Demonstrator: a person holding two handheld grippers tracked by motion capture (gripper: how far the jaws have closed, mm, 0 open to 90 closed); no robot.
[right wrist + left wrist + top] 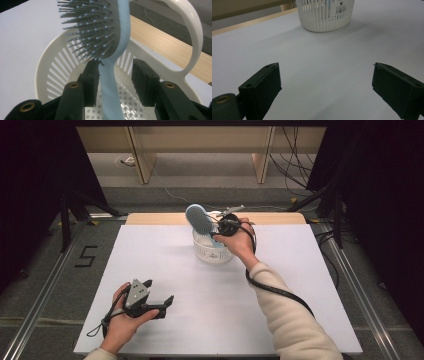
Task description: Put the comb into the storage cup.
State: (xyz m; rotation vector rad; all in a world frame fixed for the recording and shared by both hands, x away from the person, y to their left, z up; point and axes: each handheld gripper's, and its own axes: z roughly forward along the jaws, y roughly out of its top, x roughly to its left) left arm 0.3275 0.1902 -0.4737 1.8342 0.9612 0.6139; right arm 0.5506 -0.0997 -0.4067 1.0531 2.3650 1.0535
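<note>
Between the jaws of the right hand-held gripper (pixel 113 82) stands a light-blue hairbrush (pixel 110 45), handle down inside the white slotted basket (pixel 50 65), bristle head sticking up above the rim. Right gripper view: handle touches the jaw on the left of that view, gap to the other jaw, so jaws partly spread, not pinching. Basket's white loop handle (pixel 192 37) arches up just beside the brush head. High view: brush (pixel 199 219) leans out of the basket (pixel 210 251) at the far middle of the white tabletop (pixel 300 285), right hand-held gripper (pixel 220 231) over the basket rim. Left hand-held gripper (pixel 157 297) rests low at the near left corner, well apart from the basket, jaws spread wide with bare tabletop between them.
</note>
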